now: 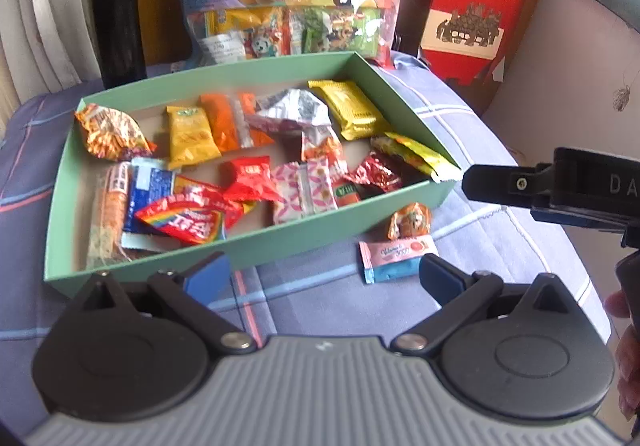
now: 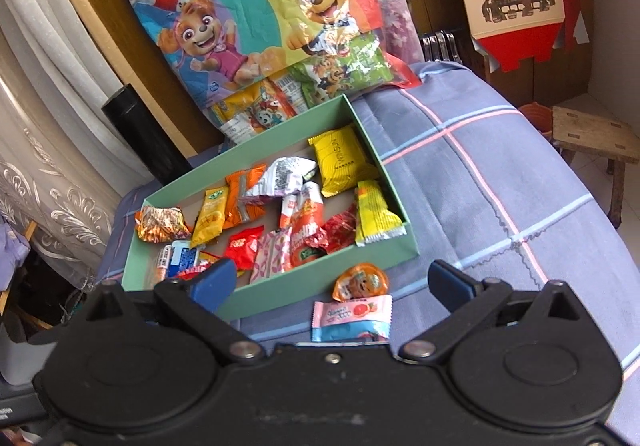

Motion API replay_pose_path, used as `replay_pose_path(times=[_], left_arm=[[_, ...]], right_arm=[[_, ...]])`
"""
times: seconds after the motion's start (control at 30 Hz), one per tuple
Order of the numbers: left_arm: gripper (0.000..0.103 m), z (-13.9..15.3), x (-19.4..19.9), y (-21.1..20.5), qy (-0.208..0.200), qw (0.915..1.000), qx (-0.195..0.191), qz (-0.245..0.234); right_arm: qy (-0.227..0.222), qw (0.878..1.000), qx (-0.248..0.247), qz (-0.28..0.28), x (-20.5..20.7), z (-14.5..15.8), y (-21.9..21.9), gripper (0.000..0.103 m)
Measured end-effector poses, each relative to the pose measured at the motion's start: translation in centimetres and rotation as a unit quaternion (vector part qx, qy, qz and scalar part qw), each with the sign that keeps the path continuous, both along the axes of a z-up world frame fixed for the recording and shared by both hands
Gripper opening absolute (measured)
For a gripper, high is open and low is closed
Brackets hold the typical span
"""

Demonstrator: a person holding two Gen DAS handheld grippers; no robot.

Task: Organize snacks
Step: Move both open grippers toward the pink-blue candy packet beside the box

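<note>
Outside, two snacks were seen beside the green box [image 2: 280, 296]: one orange jelly cup [image 2: 361, 281] and one pink-and-blue packet [image 2: 351, 318]. Both the left gripper [image 1: 322, 278] and right gripper [image 2: 330, 284] were held spread wide, with nothing pinched.

Both grippers point forward and downward with their jaws spread wide and nothing between them. The left gripper [image 1: 324, 272] shows blue pads on its fingertips [image 1: 438, 278]. The right gripper [image 2: 330, 282] stands the same way, and it reaches in from the right edge of the left wrist view, where part of a hand [image 1: 628, 362] shows beneath it.
</note>
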State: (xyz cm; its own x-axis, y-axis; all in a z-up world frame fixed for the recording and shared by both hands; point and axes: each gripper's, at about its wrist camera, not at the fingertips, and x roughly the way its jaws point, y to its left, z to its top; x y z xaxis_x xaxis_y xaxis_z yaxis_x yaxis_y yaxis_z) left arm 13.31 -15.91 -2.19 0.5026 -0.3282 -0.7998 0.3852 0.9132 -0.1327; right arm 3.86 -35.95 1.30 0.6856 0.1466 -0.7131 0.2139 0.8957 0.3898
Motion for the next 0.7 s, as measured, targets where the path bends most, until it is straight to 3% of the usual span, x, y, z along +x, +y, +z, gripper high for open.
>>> replay_pose_path(times=[0.2, 0.43, 0.7], left_arm=[[0.103, -3.1, -0.2, -2.2, 0.028, 0.9996, 0.005, -0.008], [0.103, -5.1, 0.6, -5.7, 0.036, 0.9993, 0.012, -0.003], [0.101, -6.6, 1.8, -8.6, 0.046, 0.9985, 0.027, -0.003]], right_arm=[[0.019, 1.000, 0.003, -0.024, -1.6, -2.9, -2.2, 0.103], [0.027, 0.999, 0.018, -0.039, -1.8, -5.1, -4.7, 0.081], [0.031, 0.998, 0.046, -0.031, -1.2, -7.3, -5.5, 0.074]])
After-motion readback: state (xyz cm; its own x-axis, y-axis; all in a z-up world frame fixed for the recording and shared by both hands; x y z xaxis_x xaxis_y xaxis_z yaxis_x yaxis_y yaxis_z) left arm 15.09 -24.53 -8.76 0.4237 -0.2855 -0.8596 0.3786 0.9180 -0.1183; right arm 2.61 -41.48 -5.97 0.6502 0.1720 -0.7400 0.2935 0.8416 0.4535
